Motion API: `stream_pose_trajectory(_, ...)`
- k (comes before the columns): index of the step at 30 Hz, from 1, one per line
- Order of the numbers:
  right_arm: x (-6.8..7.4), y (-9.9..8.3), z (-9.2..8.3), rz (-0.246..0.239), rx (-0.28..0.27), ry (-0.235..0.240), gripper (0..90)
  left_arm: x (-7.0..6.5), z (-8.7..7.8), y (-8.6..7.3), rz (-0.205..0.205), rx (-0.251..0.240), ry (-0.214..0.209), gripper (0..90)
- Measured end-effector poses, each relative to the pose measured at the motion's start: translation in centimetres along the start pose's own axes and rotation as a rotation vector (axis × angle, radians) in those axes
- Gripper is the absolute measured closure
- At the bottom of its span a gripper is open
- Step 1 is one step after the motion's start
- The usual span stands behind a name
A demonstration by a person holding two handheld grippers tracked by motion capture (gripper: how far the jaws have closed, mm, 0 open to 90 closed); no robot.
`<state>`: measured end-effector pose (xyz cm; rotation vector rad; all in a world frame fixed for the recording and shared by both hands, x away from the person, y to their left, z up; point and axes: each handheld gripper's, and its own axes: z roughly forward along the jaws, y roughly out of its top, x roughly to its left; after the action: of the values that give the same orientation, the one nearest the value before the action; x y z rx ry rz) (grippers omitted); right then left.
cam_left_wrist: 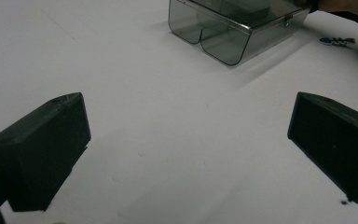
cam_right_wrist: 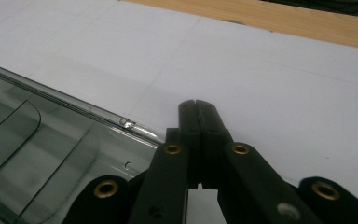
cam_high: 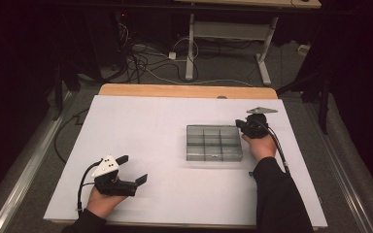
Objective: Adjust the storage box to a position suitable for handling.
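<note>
A clear grey plastic compartment box (cam_high: 213, 142) with its lid closed lies on the white table (cam_high: 141, 121), right of centre. My right gripper (cam_high: 240, 124) hovers at the box's far right corner, jaws pressed together with nothing between them; in the right gripper view its tips (cam_right_wrist: 197, 109) sit just beyond the box's corner (cam_right_wrist: 51, 140). My left gripper (cam_high: 133, 169) rests low at the near left of the table, jaws wide apart and empty. In the left gripper view the box (cam_left_wrist: 233, 25) lies ahead, beyond the gap between the jaws.
The table's wooden far edge (cam_high: 184, 90) borders the white sheet. Beyond it, cables (cam_high: 145, 58) and a desk frame (cam_high: 233, 43) stand on the floor. A small blue mark (cam_left_wrist: 335, 42) is on the sheet near the box.
</note>
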<state>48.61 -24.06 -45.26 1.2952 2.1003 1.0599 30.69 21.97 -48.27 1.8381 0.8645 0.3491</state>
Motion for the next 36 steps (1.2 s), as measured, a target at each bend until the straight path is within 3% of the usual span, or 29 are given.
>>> stream_pose_trajectory(13, 4.0, -0.7, -0.7, -0.054, 0.017, 0.038, 90.0, -0.1, 0.0, 0.2, -0.003, -0.006, -0.006, 0.0)
stream_pose_trajectory(26, 6.7, -0.9, -0.5, -0.082, 0.016, 0.076, 90.0, -0.1, 0.3, 0.3, -0.011, -0.008, -0.027, 0.0)
stream_pose_trajectory(29, 7.8, -1.0, -0.3, -0.095, 0.008, 0.089, 90.0, -0.1, 0.4, 0.4, -0.018, -0.012, -0.032, 2.4)
stream_pose_trajectory(36, 8.3, -1.1, -0.4, -0.080, 0.005, 0.090, 90.0, -0.3, 0.4, 0.6, -0.027, -0.031, -0.049, 14.3)
